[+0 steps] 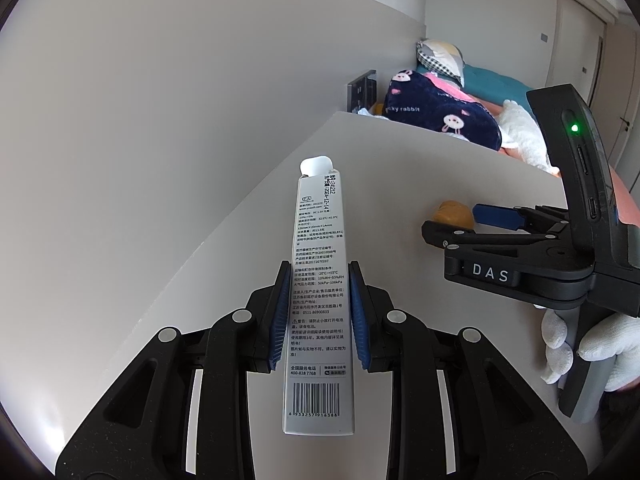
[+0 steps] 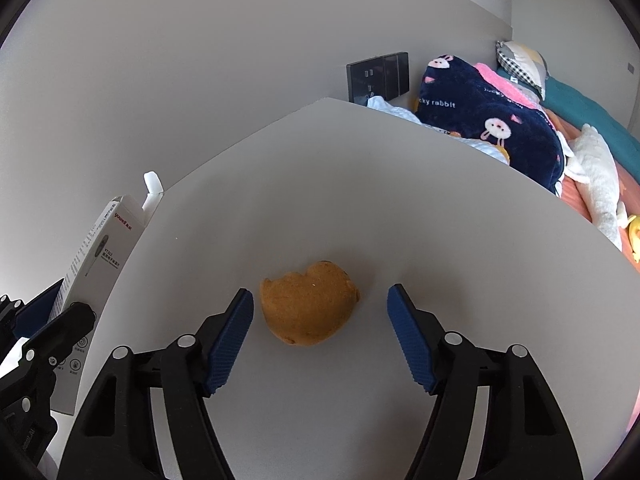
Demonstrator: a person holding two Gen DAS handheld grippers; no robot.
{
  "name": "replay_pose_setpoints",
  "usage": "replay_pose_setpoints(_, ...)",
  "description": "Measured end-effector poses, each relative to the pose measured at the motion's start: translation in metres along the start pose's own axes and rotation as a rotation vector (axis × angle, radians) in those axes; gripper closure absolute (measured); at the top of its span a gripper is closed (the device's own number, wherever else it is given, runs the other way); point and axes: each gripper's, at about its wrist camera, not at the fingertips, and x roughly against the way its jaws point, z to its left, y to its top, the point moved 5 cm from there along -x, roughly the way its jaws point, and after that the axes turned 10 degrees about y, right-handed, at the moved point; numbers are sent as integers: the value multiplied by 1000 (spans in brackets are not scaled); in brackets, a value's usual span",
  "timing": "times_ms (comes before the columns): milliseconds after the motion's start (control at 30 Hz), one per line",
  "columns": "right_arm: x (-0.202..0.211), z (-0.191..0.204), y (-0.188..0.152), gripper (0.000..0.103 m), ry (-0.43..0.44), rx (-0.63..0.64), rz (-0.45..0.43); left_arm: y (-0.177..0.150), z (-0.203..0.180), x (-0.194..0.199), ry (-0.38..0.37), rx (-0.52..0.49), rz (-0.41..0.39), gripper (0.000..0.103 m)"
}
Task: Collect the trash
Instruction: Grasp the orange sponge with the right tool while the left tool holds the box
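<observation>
Left claw (image 1: 319, 312) clamped on open carton (image 1: 318, 280); right claw (image 2: 320, 312) apart around orange lump (image 2: 308, 306).

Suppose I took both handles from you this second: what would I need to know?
Left gripper: shut on the long white carton, held above the table.
Right gripper: open, astride the orange-brown lump, which lies on the table; the left pad sits close to it, the right one well clear.
Done: carton picked up.
Left: close on the lump, lift it, and drop both in a bin. No bin is in view.
</observation>
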Motion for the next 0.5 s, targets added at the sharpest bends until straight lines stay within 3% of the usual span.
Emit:
replay_pose_setpoints(67, 1, 1, 0, 56, 12, 6, 4, 0, -1, 1, -1, -4, 1, 76)
replay_pose_setpoints(500, 33, -8, -9, 56, 24, -18, 8, 3, -9, 7, -32, -6, -8, 76)
